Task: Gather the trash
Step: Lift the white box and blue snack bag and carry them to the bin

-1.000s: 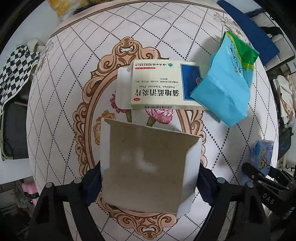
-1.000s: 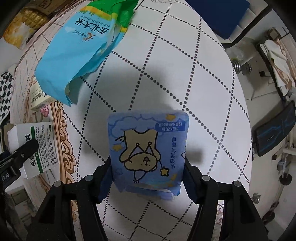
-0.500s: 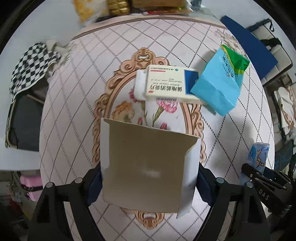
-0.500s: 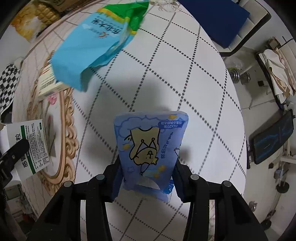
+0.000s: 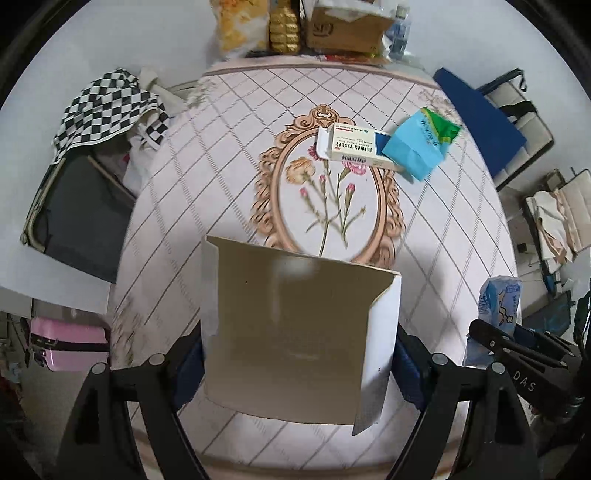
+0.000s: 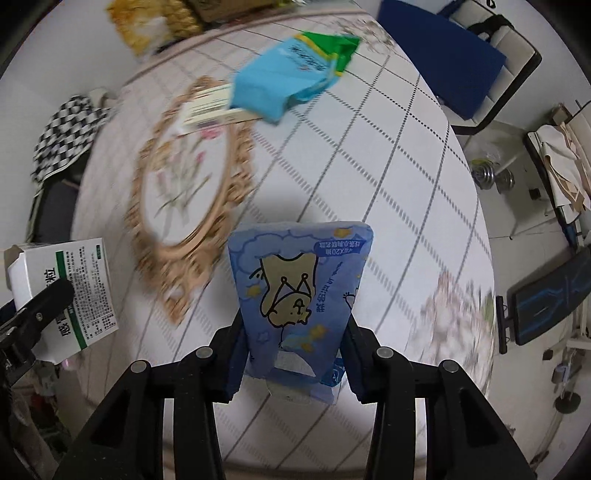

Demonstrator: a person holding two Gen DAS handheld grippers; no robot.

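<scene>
My left gripper (image 5: 299, 354) is shut on an opened carton (image 5: 295, 325), whose brown inside faces the camera. The right wrist view shows its white and green printed side (image 6: 74, 288). My right gripper (image 6: 295, 354) pinches a blue tissue pack (image 6: 299, 280) with a cartoon bear; its jaws are still closing and the pack is squeezed narrow at the pads. Both are lifted well above the table. On the table lie a white medicine box (image 5: 354, 147) and a blue and green bag (image 5: 417, 144) that partly overlaps it.
The round table (image 5: 221, 147) has a pink diamond cloth with an oval flower frame. A checkered cloth (image 5: 107, 107) hangs over a chair on the left, a pink case (image 5: 66, 343) stands below it, and a blue cushion (image 5: 480, 118) lies at the right. Snack bags and a cardboard box (image 5: 347, 29) sit at the far edge.
Both grippers have risen and drawn back from the table with the carton and the tissue pack. The right jaws have closed in, and the pack is narrower between them.
</scene>
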